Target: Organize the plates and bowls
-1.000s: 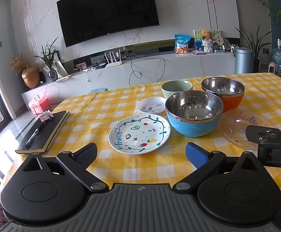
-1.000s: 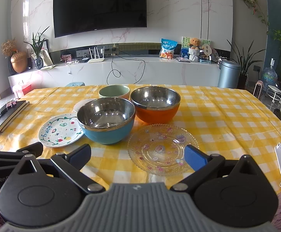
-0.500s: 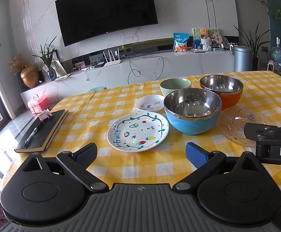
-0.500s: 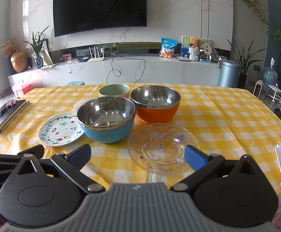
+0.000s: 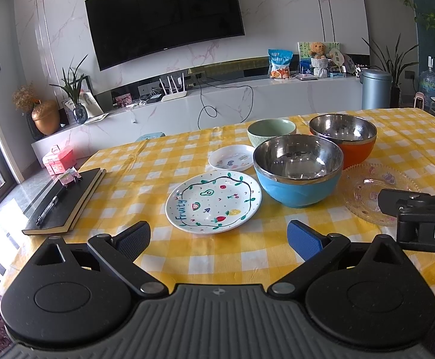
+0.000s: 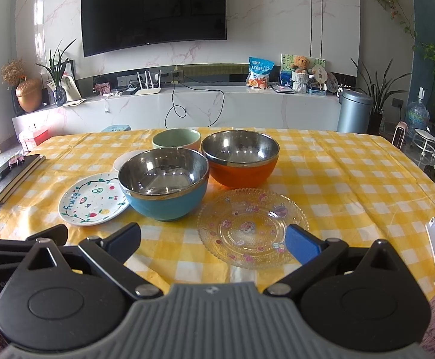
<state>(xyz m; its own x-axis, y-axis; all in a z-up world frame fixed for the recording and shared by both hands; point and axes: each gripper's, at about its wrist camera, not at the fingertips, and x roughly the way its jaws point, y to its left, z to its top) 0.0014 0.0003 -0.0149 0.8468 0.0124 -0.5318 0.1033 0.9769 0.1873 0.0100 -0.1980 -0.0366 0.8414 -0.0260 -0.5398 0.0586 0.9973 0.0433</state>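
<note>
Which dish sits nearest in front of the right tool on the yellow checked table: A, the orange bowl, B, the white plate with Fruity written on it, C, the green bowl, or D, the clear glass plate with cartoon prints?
D: in the right wrist view the clear glass plate lies just ahead of the open right tool, its near rim by the blue pad.

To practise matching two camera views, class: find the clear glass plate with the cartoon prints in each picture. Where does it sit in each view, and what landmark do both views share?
Left wrist view: the glass plate lies at the right edge, partly hidden behind the right gripper.
Right wrist view: the glass plate lies low and centre-right, fully visible.
Shared landmark: the blue bowl, just left of the plate in both.
</note>
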